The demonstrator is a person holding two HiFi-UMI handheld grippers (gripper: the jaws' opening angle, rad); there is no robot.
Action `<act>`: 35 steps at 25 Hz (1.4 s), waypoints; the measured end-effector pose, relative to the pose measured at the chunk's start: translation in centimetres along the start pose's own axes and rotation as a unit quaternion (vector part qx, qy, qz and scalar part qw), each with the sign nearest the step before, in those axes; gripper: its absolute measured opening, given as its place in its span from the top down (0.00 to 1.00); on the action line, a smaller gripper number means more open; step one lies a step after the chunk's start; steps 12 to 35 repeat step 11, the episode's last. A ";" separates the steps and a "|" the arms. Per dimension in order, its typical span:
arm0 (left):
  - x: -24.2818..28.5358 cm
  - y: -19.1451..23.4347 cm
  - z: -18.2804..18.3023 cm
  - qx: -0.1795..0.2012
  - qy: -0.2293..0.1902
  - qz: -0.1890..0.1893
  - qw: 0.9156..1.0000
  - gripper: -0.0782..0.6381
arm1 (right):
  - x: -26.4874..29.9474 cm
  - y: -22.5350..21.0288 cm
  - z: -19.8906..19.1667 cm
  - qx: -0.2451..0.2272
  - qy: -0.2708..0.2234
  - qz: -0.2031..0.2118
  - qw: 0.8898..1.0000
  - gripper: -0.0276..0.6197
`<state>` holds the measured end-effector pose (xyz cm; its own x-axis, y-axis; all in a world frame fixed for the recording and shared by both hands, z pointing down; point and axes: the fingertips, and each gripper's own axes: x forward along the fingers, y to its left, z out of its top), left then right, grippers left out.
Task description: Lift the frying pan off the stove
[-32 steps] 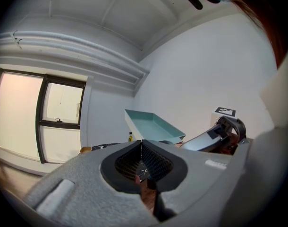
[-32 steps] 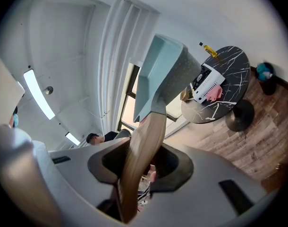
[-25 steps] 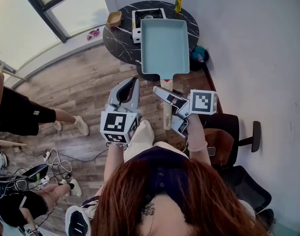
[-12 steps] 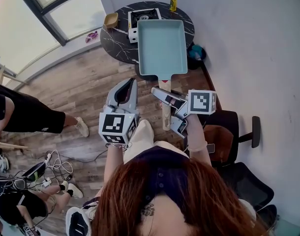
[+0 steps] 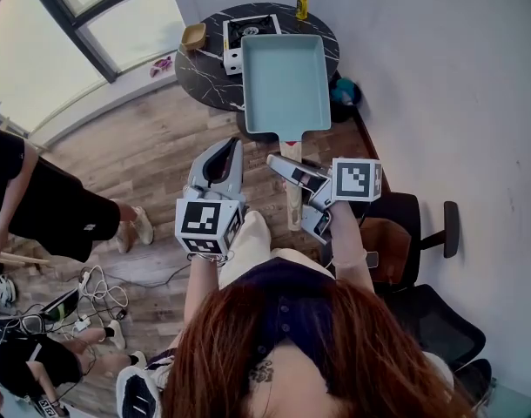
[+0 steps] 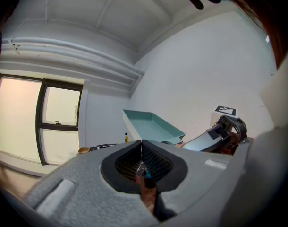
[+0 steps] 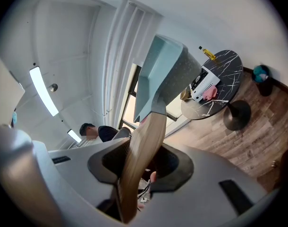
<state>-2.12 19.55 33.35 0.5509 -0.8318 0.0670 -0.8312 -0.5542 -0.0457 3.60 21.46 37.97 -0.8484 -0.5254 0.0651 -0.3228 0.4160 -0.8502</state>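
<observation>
The light teal rectangular frying pan [image 5: 285, 84] is up in the air, clear of the white portable gas stove with a black top [image 5: 248, 33]. From the head view it sits on the person's side of the stove, and its far left corner covers the stove's near edge. The right gripper view shows open space between the pan and the stove, with the pan raised well above it.

The pan's pale wooden handle [image 5: 293, 209] runs back from the stove toward the person. The right gripper [image 7: 140, 163] has its jaws clamped on this handle, one on each side partway along it, and the handle's free end pokes out behind them.

The left gripper [image 6: 141, 157] is beside the handle, on the window side and farther from the stove than the pan's body. Its jaws are pressed together with nothing between them, and it touches neither pan nor handle.

The stove stands on a round black marble-patterned surface [image 5: 205, 72]. A yellow oil bottle [image 5: 301, 3] stands upright on that surface beyond the stove, toward the wall. A small wooden bowl [image 5: 194, 35] sits just beside the stove on its window side.
</observation>
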 end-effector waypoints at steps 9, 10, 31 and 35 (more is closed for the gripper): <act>0.3 -0.9 0.1 0.002 0.001 -0.004 1.000 0.87 | -0.9 -0.5 -0.2 0.006 0.000 -0.008 1.000 0.73; 0.3 -1.1 0.0 0.002 0.002 -0.004 1.000 0.87 | -1.1 -0.6 -0.2 0.009 -0.001 -0.011 1.000 0.73; 0.4 -1.2 0.0 0.003 0.002 -0.005 1.000 0.87 | -1.2 -0.8 -0.2 0.011 -0.001 -0.013 1.000 0.73; 0.4 -1.2 0.0 0.003 0.002 -0.005 1.000 0.87 | -1.2 -0.8 -0.2 0.011 -0.001 -0.013 1.000 0.73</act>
